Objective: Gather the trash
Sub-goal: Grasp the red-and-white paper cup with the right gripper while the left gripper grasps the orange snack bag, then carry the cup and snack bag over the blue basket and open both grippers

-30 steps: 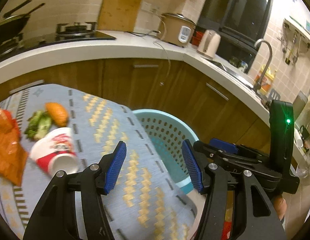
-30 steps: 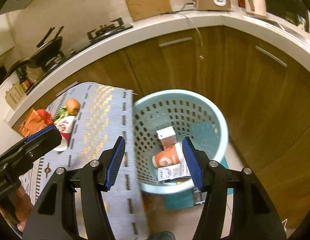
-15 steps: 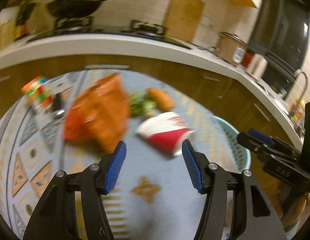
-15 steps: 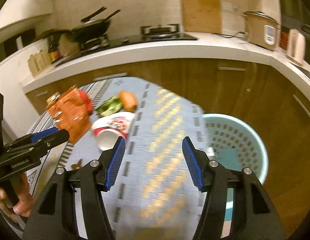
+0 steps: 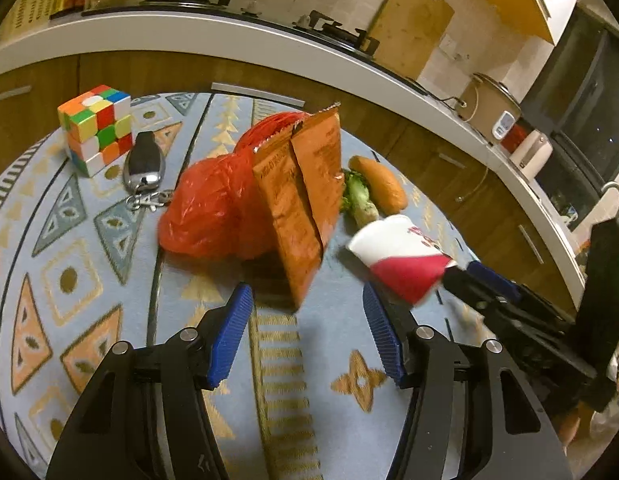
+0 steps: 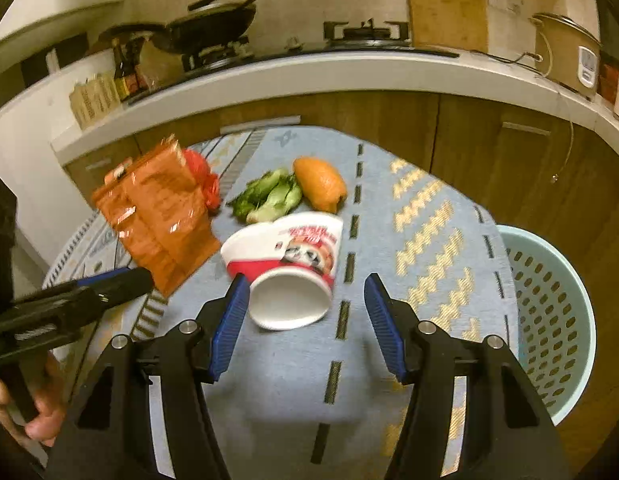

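Observation:
An orange snack packet point(image 5: 305, 204) leans on a red plastic bag point(image 5: 213, 208) on the patterned table. My left gripper point(image 5: 307, 334) is open, just short of the packet's lower corner. A red and white paper cup point(image 6: 287, 270) lies on its side, mouth toward my right gripper point(image 6: 303, 322), which is open and empty with the cup's rim between its fingertips. The cup also shows in the left wrist view point(image 5: 401, 260). The packet shows in the right wrist view point(image 6: 157, 216). A light blue trash basket point(image 6: 549, 320) stands beside the table at the right.
A Rubik's cube point(image 5: 95, 128) and a car key with keyring point(image 5: 143, 166) lie at the table's far left. Green vegetable point(image 6: 269, 198) and an orange piece of food point(image 6: 319, 182) lie behind the cup. Wooden cabinets and a counter with stove and rice cooker point(image 5: 491, 110) curve behind.
Both grippers swung from the basket to the trash on the table. The left one closed in on the orange packet, the right one on the cup. Both stayed open.

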`<state>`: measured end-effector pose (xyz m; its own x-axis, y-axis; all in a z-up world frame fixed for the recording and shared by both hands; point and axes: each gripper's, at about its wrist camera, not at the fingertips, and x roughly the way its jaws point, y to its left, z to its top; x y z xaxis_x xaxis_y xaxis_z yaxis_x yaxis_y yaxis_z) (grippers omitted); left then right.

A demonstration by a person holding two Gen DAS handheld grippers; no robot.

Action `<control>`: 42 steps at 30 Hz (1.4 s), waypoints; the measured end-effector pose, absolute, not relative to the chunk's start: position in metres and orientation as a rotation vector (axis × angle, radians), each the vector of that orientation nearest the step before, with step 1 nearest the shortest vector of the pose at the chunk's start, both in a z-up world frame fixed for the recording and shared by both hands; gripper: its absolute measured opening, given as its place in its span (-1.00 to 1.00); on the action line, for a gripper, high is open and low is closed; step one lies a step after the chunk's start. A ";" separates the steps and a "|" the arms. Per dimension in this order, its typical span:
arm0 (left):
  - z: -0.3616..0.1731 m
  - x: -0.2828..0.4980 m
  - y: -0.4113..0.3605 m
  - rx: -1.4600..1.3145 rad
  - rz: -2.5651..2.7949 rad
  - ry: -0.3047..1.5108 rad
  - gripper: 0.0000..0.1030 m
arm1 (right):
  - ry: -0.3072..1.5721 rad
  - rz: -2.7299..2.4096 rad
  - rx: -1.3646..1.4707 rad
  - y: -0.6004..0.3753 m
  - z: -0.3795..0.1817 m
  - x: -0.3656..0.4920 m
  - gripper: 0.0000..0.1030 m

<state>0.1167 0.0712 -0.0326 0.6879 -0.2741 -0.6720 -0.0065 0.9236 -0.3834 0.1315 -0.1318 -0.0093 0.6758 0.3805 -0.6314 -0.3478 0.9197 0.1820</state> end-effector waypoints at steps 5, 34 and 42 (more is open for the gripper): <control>-0.036 0.129 0.066 -0.358 -0.149 0.794 0.07 | 0.744 0.417 0.087 -0.136 -0.011 0.138 0.18; -0.036 0.113 0.043 -0.273 -0.172 0.746 -0.96 | 0.791 0.433 0.082 -0.107 -0.021 0.154 0.17; -0.011 0.091 0.030 -0.236 -0.225 0.696 -0.96 | 0.699 0.414 0.115 -0.136 0.001 0.125 0.17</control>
